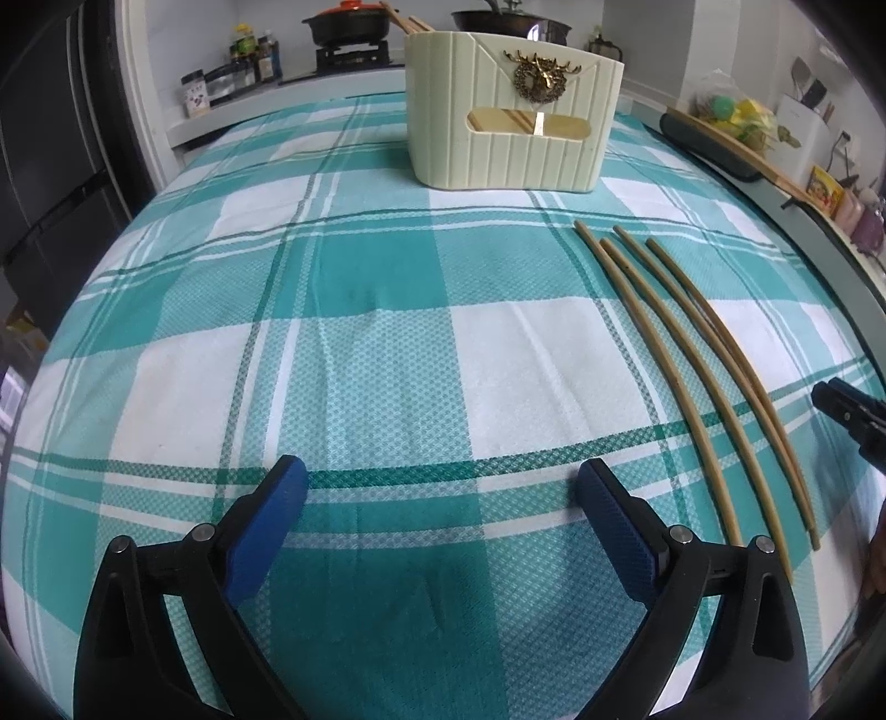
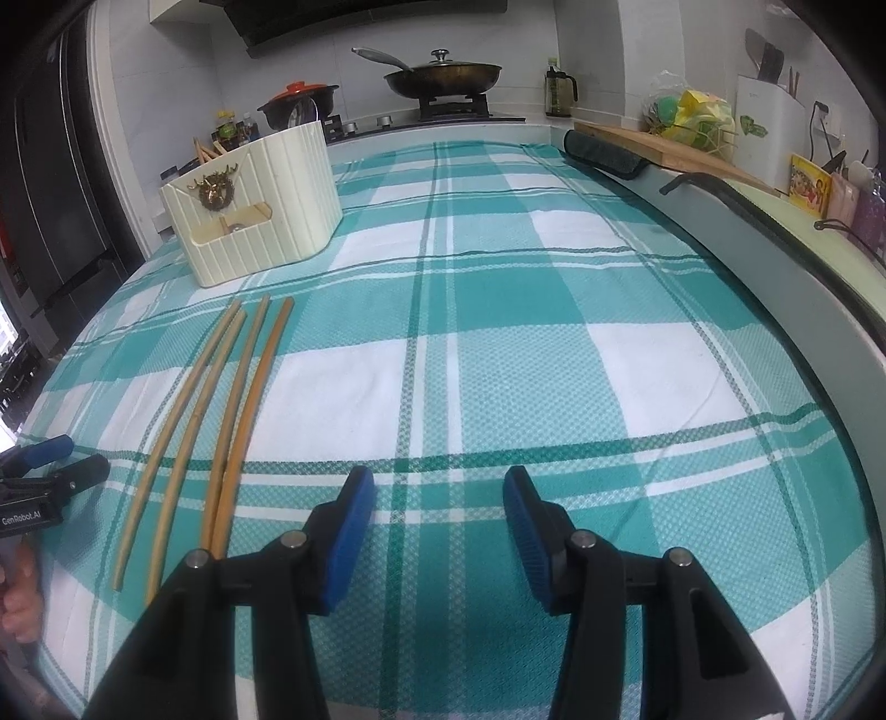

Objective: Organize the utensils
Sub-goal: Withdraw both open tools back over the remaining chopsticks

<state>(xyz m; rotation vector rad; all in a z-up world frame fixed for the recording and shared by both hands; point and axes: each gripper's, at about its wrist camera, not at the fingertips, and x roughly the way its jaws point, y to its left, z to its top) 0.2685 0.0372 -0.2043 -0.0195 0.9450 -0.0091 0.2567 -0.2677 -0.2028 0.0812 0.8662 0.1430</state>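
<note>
Several bamboo chopsticks (image 1: 767, 404) lie side by side on the teal checked cloth (image 1: 387, 310), right of my left gripper (image 1: 440, 476), which is open with only cloth between its blue pads. From the right wrist view the same chopsticks (image 2: 224, 498) lie left of my right gripper (image 2: 437, 479), also open and holding nothing. A cream ribbed utensil holder (image 1: 498, 155) with a gold deer emblem stands at the far side of the cloth, and more chopsticks (image 1: 407, 22) stick out behind it. The holder (image 2: 277, 221) is beyond the chopsticks' far tips.
A raised counter ledge (image 2: 830, 310) bounds the cloth on the right, with a cutting board (image 2: 664, 147), bags and jars. A stove with a wok (image 2: 443, 77) and a red-lidded pot (image 2: 299, 102) is at the back. A hand (image 2: 19, 598) shows at the lower left.
</note>
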